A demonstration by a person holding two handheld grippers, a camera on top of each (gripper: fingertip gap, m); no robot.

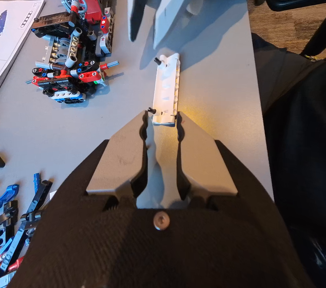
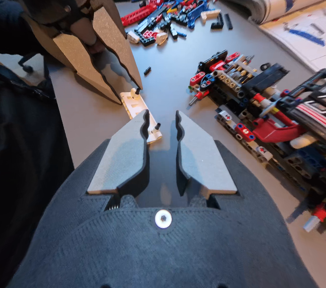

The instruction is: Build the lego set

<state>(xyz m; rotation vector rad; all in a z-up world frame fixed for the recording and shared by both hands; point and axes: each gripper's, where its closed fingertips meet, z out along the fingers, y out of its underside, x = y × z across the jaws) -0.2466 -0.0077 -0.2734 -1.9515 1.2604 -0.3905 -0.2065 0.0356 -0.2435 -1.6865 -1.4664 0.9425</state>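
Note:
A long white Lego panel (image 1: 165, 89) with two black pins (image 1: 157, 61) on one side lies on the grey table (image 1: 211, 103) near its edge. My left gripper (image 1: 162, 112) is open, and its fingertips straddle the panel's near end, close to its sides. In the right wrist view the left gripper (image 2: 130, 96) stands over the panel's (image 2: 134, 106) far end, one tip at a pin. My right gripper (image 2: 162, 112) is open and empty, just above the panel's other end. It also shows blurred in the left wrist view (image 1: 143, 43). A half-built Lego car (image 1: 70, 47) stands beside them.
The car model (image 2: 255, 103) fills the table's right side in the right wrist view. A pile of loose parts (image 2: 167, 11) lies beyond it, with an open instruction booklet (image 2: 291, 32). More blue and black parts (image 1: 14, 217) lie by my left gripper. A loose black pin (image 2: 147, 70) lies nearby. My right fingertips sit around 7 cm from my left ones.

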